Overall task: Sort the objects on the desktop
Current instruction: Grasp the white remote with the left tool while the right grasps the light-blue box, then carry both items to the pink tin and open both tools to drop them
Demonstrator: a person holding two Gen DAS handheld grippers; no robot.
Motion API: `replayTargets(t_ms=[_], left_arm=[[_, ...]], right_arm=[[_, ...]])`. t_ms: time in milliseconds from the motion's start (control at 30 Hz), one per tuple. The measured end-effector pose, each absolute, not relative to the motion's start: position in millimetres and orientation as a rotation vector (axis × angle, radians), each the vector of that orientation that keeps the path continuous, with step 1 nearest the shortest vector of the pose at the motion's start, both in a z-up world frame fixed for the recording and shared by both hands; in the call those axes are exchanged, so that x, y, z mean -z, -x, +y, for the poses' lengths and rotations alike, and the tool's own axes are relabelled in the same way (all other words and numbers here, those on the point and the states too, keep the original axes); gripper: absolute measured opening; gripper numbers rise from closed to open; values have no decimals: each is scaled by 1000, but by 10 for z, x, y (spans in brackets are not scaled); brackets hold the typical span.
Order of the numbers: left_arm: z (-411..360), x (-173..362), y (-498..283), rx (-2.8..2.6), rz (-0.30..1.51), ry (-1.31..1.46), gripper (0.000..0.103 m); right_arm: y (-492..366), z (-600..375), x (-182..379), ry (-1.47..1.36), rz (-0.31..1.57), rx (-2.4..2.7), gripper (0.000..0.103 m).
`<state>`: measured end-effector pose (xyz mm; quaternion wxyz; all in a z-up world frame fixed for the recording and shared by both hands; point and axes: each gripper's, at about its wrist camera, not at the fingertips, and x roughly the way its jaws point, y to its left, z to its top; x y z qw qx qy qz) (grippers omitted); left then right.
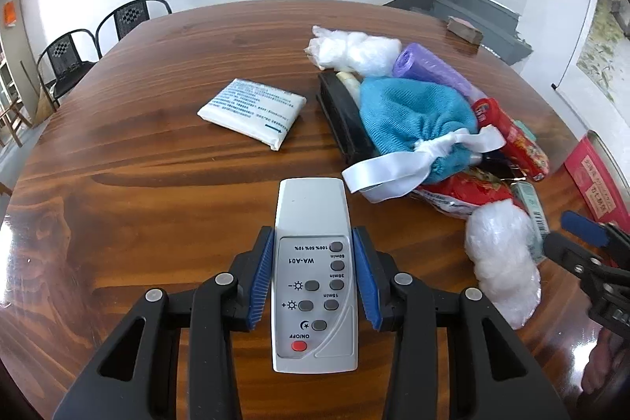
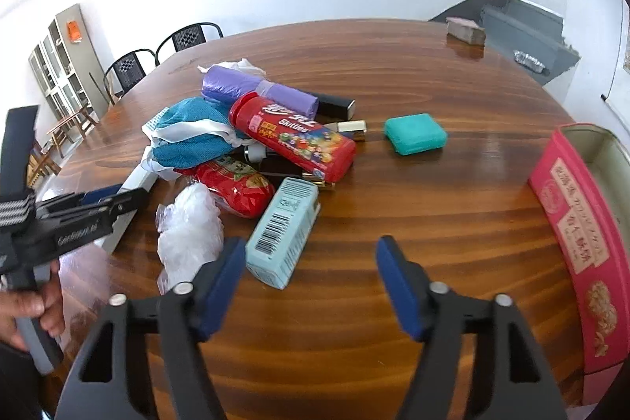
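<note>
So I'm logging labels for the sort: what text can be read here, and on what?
Grey remote: "WA-A01", "ON/OFF", "100% 50% 10%", "60min", "30min", "15min".
Red bottle: "Skittles".
Pale blue box: barcode; print too small to read.
White packet: blue print, too small to read.
Pink tin: characters, not legible.
Left gripper's body: embossed word, blurred.
</note>
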<state>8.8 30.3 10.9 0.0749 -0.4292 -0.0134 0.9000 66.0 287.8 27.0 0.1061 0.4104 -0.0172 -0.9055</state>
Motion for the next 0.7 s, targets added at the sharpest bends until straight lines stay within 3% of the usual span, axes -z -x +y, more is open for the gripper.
replayTargets(t_ms=[300,533,700], left_arm=[[281,-256,-192,-2738,-40,1207,43],[337,-265,-233,-2726,-27,1194,43],[371,-304,-283,-2733,-39,1173,43]], right_arm=[[-499,2739,-186,-1259,-18,2667,69],[-547,2759,-144,-1265,12,2695,28],[-680,2858,-189,-1219,-69,2692,26]])
